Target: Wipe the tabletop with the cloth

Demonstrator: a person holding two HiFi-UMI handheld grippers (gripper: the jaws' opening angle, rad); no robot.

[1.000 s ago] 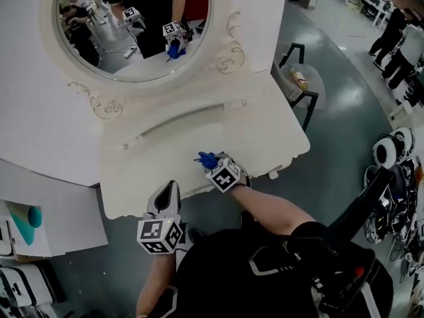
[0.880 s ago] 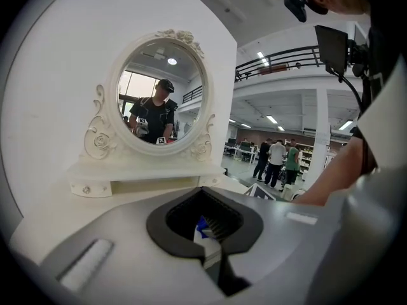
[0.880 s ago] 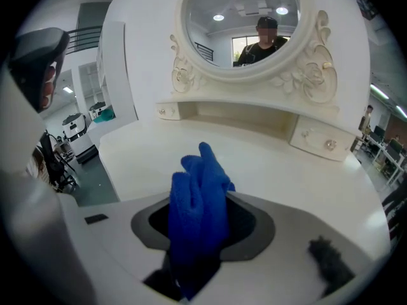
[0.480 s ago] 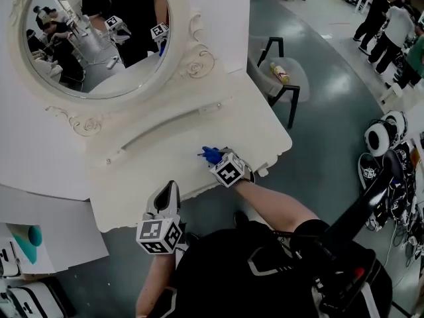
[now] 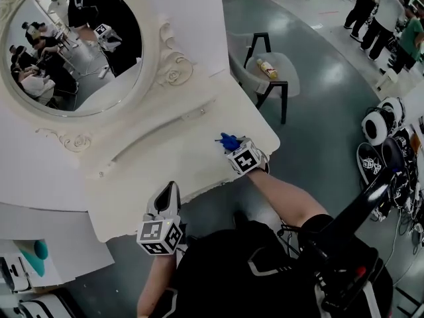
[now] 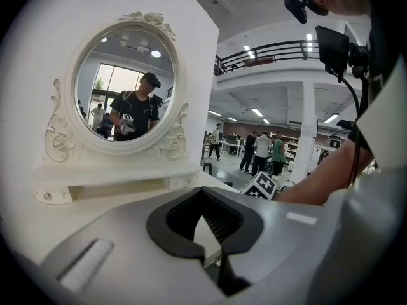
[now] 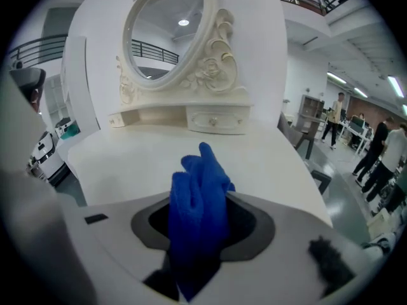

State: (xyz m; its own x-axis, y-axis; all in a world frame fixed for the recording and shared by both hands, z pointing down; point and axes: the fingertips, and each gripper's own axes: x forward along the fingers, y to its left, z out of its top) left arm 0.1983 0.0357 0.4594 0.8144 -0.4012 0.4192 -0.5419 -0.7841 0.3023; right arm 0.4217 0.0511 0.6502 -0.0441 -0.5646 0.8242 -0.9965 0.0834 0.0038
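Two tongs in play, head view first: the right tongs (image 5: 232,144) are clamping the blue cloth (image 5: 227,140) low over the white worktop (image 5: 165,158), near its right corner, while the left tongs (image 5: 169,192) are hanging off the front edge, well apart. Left gripper view: the left tongs (image 6: 205,224) are sitting closed on nothing. Right gripper view: the cloth (image 7: 198,199) is bunching up between the right tongs (image 7: 200,224), with bare worktop (image 7: 127,157) lying beyond them towards the mirror (image 7: 168,33). Wiping looks under way, but I'm unable to tell how much is done.
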